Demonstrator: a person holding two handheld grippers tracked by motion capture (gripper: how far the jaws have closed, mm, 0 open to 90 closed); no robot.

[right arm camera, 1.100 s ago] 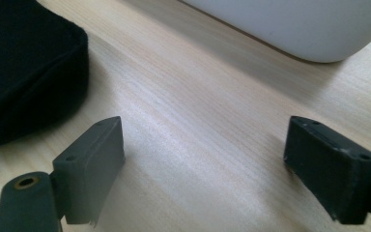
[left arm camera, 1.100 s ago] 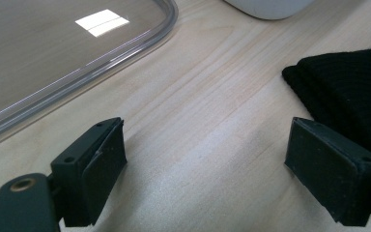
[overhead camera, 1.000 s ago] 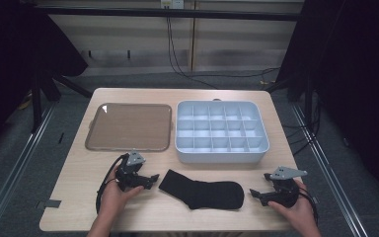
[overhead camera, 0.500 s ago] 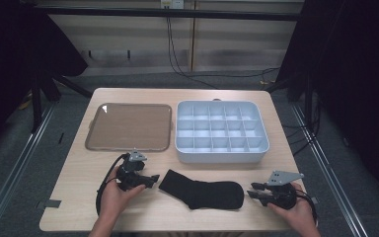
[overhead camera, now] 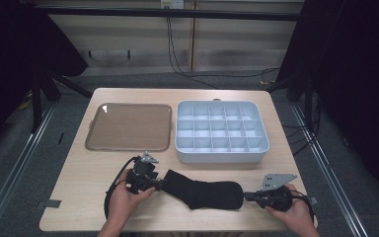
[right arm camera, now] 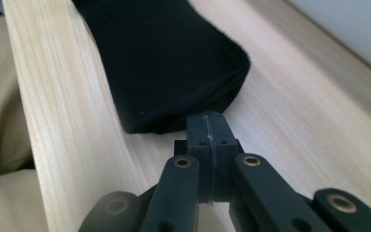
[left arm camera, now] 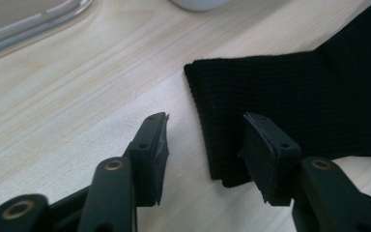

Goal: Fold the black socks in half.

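Note:
A black sock (overhead camera: 205, 193) lies flat near the table's front edge, cuff to the left and toe to the right. My left gripper (overhead camera: 162, 185) is at the cuff. In the left gripper view its jaws have just been closing and stand apart (left arm camera: 205, 125), with the cuff corner of the sock (left arm camera: 290, 96) between them and the pads not pressing. My right gripper (overhead camera: 246, 196) is at the toe. Its jaws have just closed and stand shut (right arm camera: 207, 118), tips against the toe edge of the sock (right arm camera: 164, 58). I cannot tell if fabric is pinched.
A brownish clear tray (overhead camera: 128, 148) lies at the back left. A pale blue bin (overhead camera: 220, 154) with several compartments stands at the back right, just behind the sock. A person's hands hold both grippers at the front edge. Dark floor surrounds the table.
Both grippers have edged inward to the sock's ends. The right jaws went from open to shut, and the left jaws narrowed. The sock has not moved.

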